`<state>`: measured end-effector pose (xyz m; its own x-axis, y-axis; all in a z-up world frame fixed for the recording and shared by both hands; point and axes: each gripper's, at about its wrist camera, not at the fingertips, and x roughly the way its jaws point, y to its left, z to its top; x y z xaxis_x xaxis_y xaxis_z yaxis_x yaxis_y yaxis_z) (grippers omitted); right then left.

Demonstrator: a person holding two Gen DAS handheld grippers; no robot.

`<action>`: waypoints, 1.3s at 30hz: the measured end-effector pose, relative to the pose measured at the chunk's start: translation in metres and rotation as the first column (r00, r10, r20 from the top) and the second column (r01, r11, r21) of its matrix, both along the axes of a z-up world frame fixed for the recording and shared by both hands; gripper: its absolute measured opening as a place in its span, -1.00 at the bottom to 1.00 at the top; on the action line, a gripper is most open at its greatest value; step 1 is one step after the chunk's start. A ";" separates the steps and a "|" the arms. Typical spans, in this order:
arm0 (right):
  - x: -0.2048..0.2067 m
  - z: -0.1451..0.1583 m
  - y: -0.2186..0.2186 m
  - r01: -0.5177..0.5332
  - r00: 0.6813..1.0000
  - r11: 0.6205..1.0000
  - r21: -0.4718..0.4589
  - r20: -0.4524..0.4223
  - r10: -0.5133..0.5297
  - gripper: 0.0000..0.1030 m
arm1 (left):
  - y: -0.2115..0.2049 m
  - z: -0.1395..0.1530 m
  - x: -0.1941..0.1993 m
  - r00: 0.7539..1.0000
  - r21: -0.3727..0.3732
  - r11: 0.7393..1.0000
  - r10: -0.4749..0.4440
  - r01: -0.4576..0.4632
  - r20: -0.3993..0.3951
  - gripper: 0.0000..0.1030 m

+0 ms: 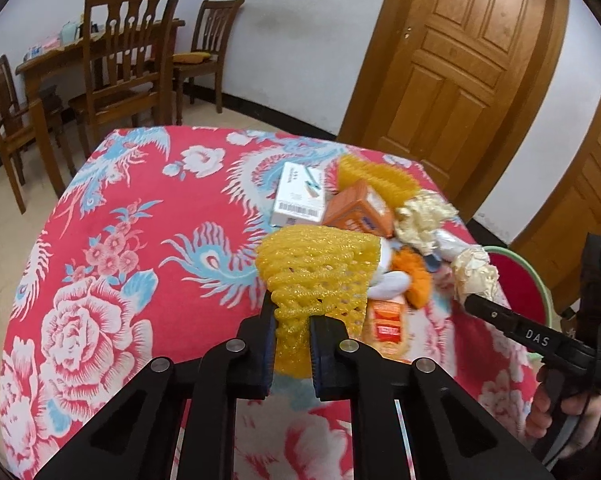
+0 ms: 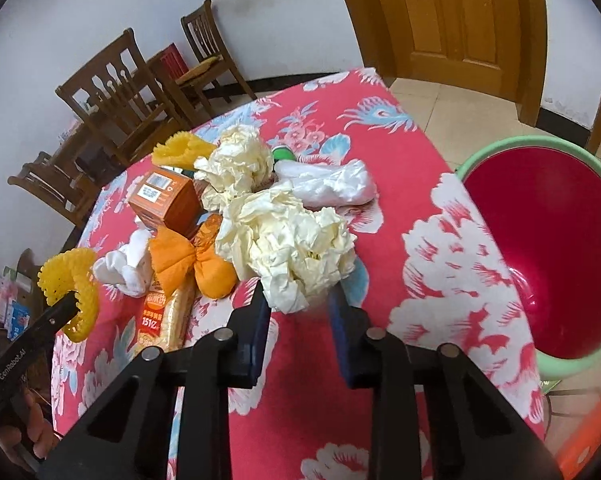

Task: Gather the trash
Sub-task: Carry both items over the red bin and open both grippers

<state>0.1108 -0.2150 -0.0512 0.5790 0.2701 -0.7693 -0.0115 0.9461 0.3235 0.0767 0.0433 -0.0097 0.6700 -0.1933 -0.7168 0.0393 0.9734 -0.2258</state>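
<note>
We see a red tablecloth (image 1: 148, 184) patterned with white-and-pink peonies and pale blue phoenix feathers. On it we spot yellow foam netting (image 1: 320, 276), a second yellow net (image 2: 186, 150), an orange carton (image 2: 168, 200), cream crumpled paper (image 2: 292, 248), a white box (image 1: 298, 194) with a barcode, and an orange cloth (image 2: 196, 268). Beside the table, our bin (image 2: 496, 156) shows a deep red inside, mint-green rim. The door (image 1: 452, 60) is honey-brown wood.

The yellow foam net (image 1: 316, 276) hides the left tongs' (image 1: 290, 320) tips; the red basin (image 2: 540, 248) is cut off.
</note>
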 end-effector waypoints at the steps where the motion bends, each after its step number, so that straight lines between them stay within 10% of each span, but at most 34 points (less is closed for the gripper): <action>1: -0.002 0.002 -0.001 0.001 1.000 1.000 -0.001 0.006 -0.001 -0.40 | -0.001 0.002 -0.001 1.000 0.000 1.000 -0.004 0.004 0.006 -0.73; 39: -0.078 0.023 -0.155 0.298 0.951 0.953 0.049 0.073 -0.301 -0.39 | -0.201 0.030 0.015 0.935 0.019 0.935 -0.354 0.354 0.017 -0.73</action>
<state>0.0331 -0.3704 -0.0279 0.6957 0.1030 -0.7109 0.2434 0.8973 0.3683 0.0920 -0.1574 0.0202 0.5742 -0.4093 -0.7091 0.3863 0.8990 -0.2062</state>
